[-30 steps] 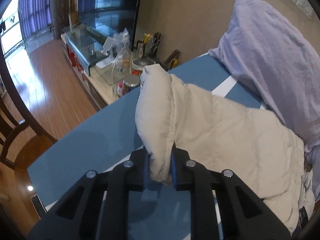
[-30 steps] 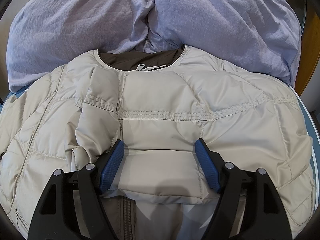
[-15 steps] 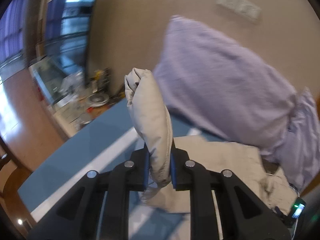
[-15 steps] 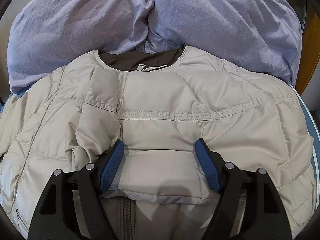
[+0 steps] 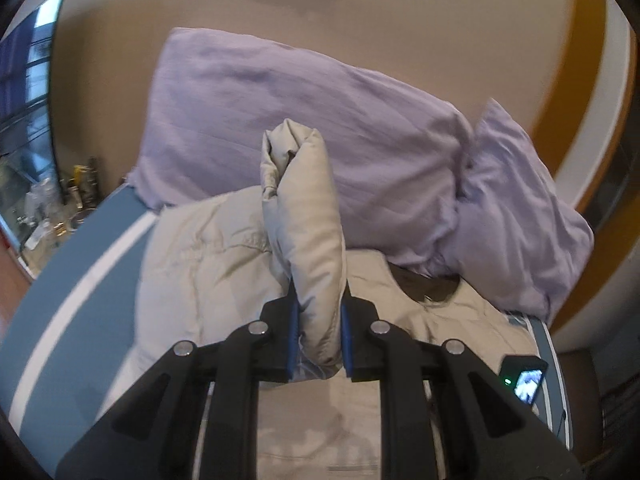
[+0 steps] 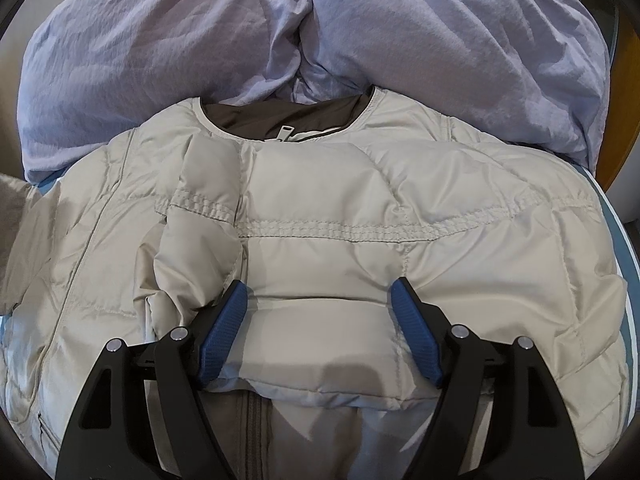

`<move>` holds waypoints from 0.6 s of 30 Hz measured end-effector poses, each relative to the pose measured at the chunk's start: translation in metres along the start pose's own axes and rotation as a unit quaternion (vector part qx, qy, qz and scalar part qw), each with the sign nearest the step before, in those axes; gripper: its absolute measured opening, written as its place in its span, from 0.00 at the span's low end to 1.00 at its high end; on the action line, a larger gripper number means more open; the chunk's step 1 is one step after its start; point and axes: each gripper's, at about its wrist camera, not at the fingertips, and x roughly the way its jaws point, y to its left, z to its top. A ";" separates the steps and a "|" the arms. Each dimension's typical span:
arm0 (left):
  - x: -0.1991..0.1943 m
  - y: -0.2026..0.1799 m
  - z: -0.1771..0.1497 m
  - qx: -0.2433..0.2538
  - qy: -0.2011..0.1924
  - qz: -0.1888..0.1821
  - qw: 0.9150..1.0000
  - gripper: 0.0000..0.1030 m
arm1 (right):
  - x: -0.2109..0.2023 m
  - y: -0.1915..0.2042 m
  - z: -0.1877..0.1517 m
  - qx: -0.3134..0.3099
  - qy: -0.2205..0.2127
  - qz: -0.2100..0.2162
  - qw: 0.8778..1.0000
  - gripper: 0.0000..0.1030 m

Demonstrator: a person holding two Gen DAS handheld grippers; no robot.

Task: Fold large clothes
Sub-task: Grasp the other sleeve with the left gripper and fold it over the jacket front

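A cream puffer jacket [image 6: 460,208] lies front up on the blue bed, its collar toward the pillows. My left gripper [image 5: 319,338] is shut on the jacket's left sleeve [image 5: 308,216] and holds it upright above the jacket body [image 5: 208,264]. My right gripper [image 6: 320,334] is open, its blue pads [image 6: 224,332] resting on either side of a folded sleeve end [image 6: 320,344] that lies across the jacket's chest.
Two lilac pillows [image 5: 320,120] [image 6: 440,40] lean on the wall behind the jacket. A phone with a lit screen [image 5: 524,380] lies at the bed's right edge. The blue sheet with a white stripe [image 5: 80,300] extends left. A cluttered side table [image 5: 52,216] stands far left.
My left gripper has swung right with the sleeve, from the bed's left side to over the jacket body. The right gripper has stayed still and open.
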 end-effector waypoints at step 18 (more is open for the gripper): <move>0.057 -0.095 -0.061 0.049 0.101 -0.094 0.989 0.17 | -0.028 -0.025 -0.015 0.010 -0.006 0.042 0.999 0.80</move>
